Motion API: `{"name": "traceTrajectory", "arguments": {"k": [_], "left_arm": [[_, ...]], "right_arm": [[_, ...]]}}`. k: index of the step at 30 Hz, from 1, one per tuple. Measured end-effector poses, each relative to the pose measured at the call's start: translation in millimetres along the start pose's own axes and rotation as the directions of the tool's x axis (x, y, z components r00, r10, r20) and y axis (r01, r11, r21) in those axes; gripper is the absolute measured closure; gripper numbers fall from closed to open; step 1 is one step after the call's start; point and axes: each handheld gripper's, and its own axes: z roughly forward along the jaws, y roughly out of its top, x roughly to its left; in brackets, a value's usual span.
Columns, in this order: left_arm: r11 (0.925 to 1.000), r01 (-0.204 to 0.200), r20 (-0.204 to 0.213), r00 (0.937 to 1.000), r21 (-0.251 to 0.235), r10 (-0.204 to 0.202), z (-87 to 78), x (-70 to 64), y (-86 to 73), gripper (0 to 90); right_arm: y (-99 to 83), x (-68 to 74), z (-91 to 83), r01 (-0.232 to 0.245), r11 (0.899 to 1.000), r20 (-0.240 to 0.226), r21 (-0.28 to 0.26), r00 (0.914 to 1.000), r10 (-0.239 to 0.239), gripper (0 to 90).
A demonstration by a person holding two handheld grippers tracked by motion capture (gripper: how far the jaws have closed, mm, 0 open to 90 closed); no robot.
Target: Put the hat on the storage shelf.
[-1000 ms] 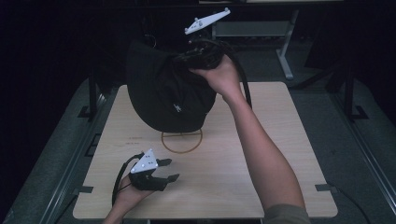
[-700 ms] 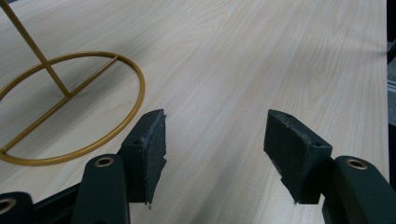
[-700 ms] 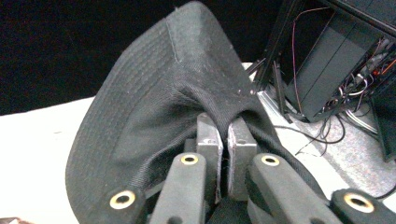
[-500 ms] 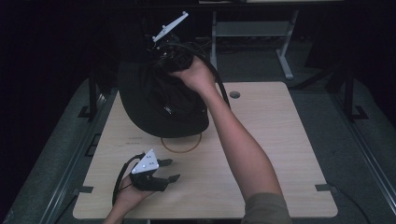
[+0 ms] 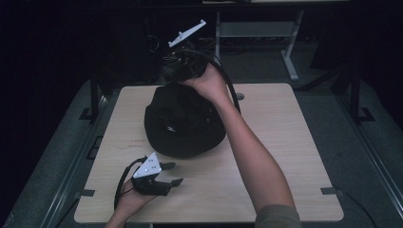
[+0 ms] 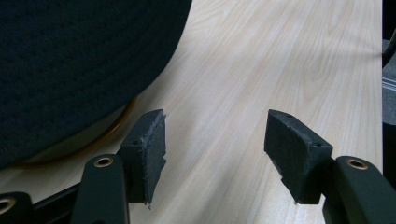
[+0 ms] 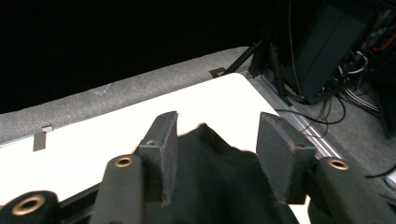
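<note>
Hat lies mid-counter, covering a ring. My right gripper, jaws apart, straddles a fold at its far edge; left gripper idles near, jaws apart.

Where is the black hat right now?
In the high view the black hat lies on the table, left of centre toward the far edge, covering a wooden ring, just beyond the left tongs.

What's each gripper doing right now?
Left gripper: open, empty, on the table beside the black hat.
Right gripper: open, black hat fabric between its jaws.
</note>
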Motion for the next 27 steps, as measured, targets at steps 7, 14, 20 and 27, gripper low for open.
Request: {"name": "traceTrajectory", "arguments": {"k": [7,14,20,27], "left_arm": [[0.9976,0.047,0.014,0.9988,-0.051,-0.047,-3.4,1.4,2.1,36.7],[0.9983,0.048,0.006,0.9988,-0.033,-0.048,-3.2,7.3,-1.0,35.2],[0.9985,0.047,0.007,0.9989,-0.029,-0.047,-2.0,6.3,-1.3,34.9],[0.9989,0.045,0.009,0.9989,-0.013,-0.045,1.2,4.3,-1.7,34.2]], "right_arm": [[-27.1,-12.4,-24.4,-0.07,0.996,-0.01,-0.052,0.9975,0.07,38.6],[-49.6,-21.3,-41.3,-0.106,0.992,-0.02,-0.073,0.9943,0.105,35.9],[-72.2,-27.7,-59.4,-0.148,0.984,-0.018,-0.099,0.989,0.147,33.9],[-92.2,-31.0,-71.3,-0.165,0.98,-0.01,-0.11,0.9863,0.165,31.9]]}}
